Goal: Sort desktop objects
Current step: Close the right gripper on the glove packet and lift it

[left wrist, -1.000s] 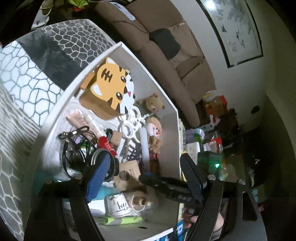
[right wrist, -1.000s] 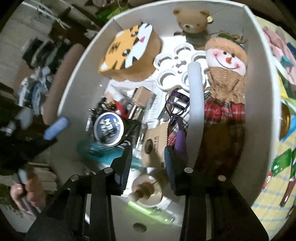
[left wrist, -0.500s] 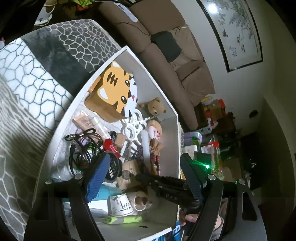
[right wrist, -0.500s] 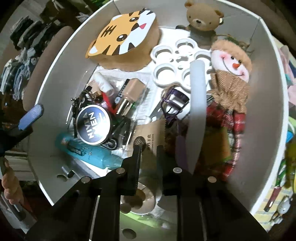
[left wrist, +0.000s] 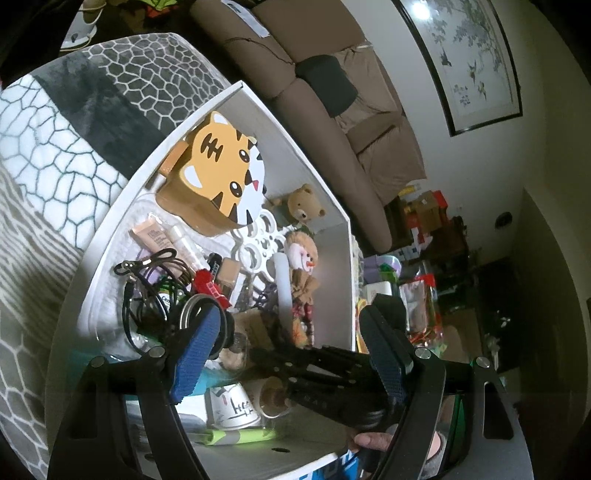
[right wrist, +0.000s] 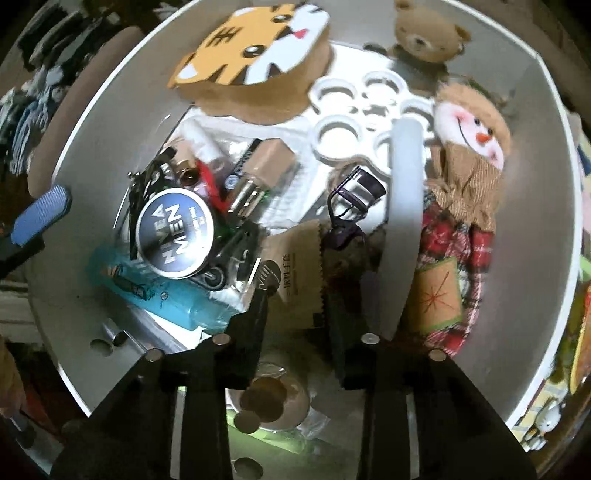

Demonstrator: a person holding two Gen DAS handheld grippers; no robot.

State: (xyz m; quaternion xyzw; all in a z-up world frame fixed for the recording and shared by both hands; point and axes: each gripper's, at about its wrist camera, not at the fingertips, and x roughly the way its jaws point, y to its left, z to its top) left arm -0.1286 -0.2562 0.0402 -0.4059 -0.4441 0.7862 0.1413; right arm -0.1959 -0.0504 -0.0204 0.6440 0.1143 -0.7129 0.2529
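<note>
A white storage box [right wrist: 92, 122] is full of small objects: an orange tiger-face box [right wrist: 255, 62], a teddy bear [right wrist: 428, 33], a snowman doll [right wrist: 469, 155], a white ring tray [right wrist: 354, 110], a Nivea Men tin [right wrist: 175, 236], a blue bottle [right wrist: 166, 299], a purple eyelash curler [right wrist: 351, 206] and a brown paper packet [right wrist: 299, 280]. My right gripper [right wrist: 299, 291] is open inside the box, its fingers on either side of the brown packet. My left gripper [left wrist: 291, 354] is open and empty above the box's near side, with the right gripper's black body [left wrist: 325, 380] between its fingers.
The box [left wrist: 332, 206] sits on a grey and white patterned blanket [left wrist: 74, 122]. A brown sofa [left wrist: 332, 81] stands behind it. Cluttered shelves and packages [left wrist: 417, 280] lie to the right. A cork-stoppered jar [right wrist: 273, 402] and a green item lie at the box's near end.
My right gripper's fingers, nearly together half a second ago, have opened wide around the brown packet. The left gripper has pulled back a little from the box and stays open.
</note>
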